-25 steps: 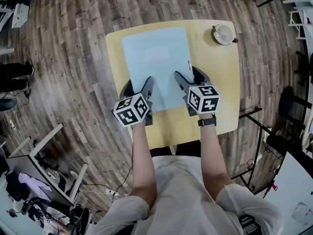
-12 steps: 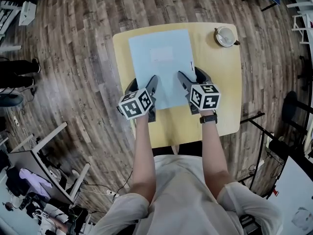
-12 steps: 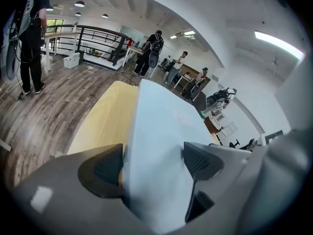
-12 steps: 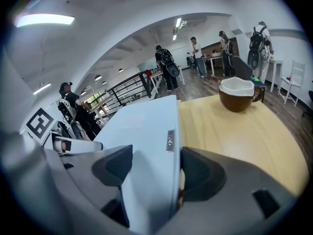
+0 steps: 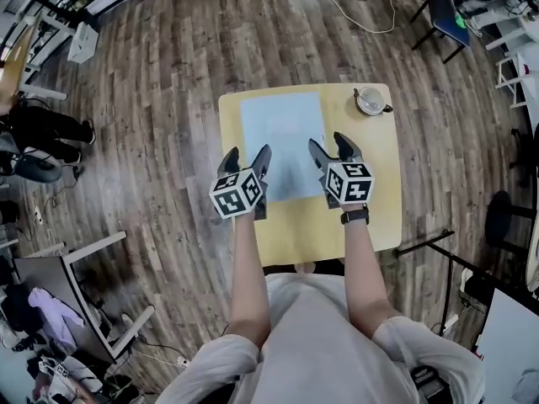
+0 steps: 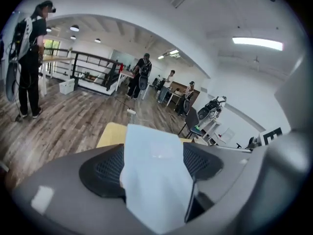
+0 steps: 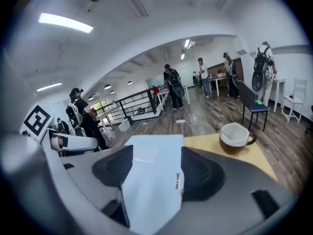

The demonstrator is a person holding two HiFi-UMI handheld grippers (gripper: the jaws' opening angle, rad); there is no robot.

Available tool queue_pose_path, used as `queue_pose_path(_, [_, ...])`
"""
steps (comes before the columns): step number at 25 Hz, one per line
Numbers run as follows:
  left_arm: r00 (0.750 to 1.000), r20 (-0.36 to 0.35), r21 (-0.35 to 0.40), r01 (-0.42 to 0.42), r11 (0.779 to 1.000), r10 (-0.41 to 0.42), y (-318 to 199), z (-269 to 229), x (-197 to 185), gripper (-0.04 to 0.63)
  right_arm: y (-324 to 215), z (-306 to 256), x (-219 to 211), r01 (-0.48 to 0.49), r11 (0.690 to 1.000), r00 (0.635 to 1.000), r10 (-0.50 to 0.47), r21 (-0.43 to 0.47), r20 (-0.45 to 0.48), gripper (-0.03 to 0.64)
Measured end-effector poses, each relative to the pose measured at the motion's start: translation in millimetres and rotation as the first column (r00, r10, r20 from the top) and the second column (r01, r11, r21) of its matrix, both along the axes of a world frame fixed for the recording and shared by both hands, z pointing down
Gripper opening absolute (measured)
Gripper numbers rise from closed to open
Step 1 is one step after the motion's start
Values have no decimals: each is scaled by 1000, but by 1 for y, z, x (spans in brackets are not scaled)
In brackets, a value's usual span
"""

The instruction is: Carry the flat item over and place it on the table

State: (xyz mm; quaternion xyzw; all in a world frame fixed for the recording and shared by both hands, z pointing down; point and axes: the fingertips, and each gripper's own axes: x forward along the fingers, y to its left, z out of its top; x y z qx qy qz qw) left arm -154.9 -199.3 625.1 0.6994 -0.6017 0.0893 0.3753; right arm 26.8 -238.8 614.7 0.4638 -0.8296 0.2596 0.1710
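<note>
The flat item is a pale blue sheet (image 5: 282,141) lying flat on the yellow table (image 5: 375,200). My left gripper (image 5: 246,160) hovers over the sheet's near left corner and my right gripper (image 5: 327,141) over its near right edge. Both stand open, jaws spread, holding nothing. In the left gripper view the sheet (image 6: 154,165) shows in the gap between the black pads, with the table (image 6: 110,133) beyond it. The right gripper view shows the sheet (image 7: 151,175) the same way, with a small label at its right edge.
A brown cup with a white inside (image 5: 369,101) stands at the table's far right corner, also the cup (image 7: 235,136) in the right gripper view. Wooden floor surrounds the table. Chairs and desks (image 5: 76,293) stand at the left, a cable (image 5: 337,7) lies beyond, and people stand farther off.
The head camera has risen, so table and sheet look smaller. Both grippers have lifted away from the sheet's near edge. The sheet stays flat on the table.
</note>
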Motion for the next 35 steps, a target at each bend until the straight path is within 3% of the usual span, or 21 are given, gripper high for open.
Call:
queue_pose_path(2, [999, 47, 66, 7, 998, -10, -3, -33, 0, 371, -3, -32, -3, -2, 997, 1000, 2, 77, 5, 303])
queue_pose_path(4, [996, 88, 127, 16, 992, -28, -9, -65, -1, 345, -9, -68, -5, 6, 986, 1000, -6, 168, 0, 236])
queue_pose_path(8, [985, 158, 253, 23, 967, -65, -13, -130, 2, 306, -11, -137, -7, 41, 949, 999, -36, 314, -21, 219])
queue_pose_path(13, [962, 250, 418, -2, 908, -113, -8, -208, 13, 237, -2, -211, -8, 32, 894, 999, -37, 447, 2, 171])
queue_pose_path(18, [948, 287, 525, -39, 851, -134, 2, -262, 30, 172, 10, -267, -3, 0, 840, 998, -37, 543, 56, 96])
queue_pose_path(25, [944, 271, 619, -22, 785, -187, 15, -306, 42, 76, 21, -302, -5, 22, 800, 996, -71, 599, 58, 47])
queue_pose_path(30, [936, 284, 627, -15, 779, -211, 24, -315, 39, 21, 29, -315, -12, 24, 787, 993, -90, 617, 75, 20])
queue_pose_path(35, [930, 281, 622, 10, 783, -235, 25, -316, 28, 10, 27, -311, -27, 65, 804, 993, -109, 592, 40, 11])
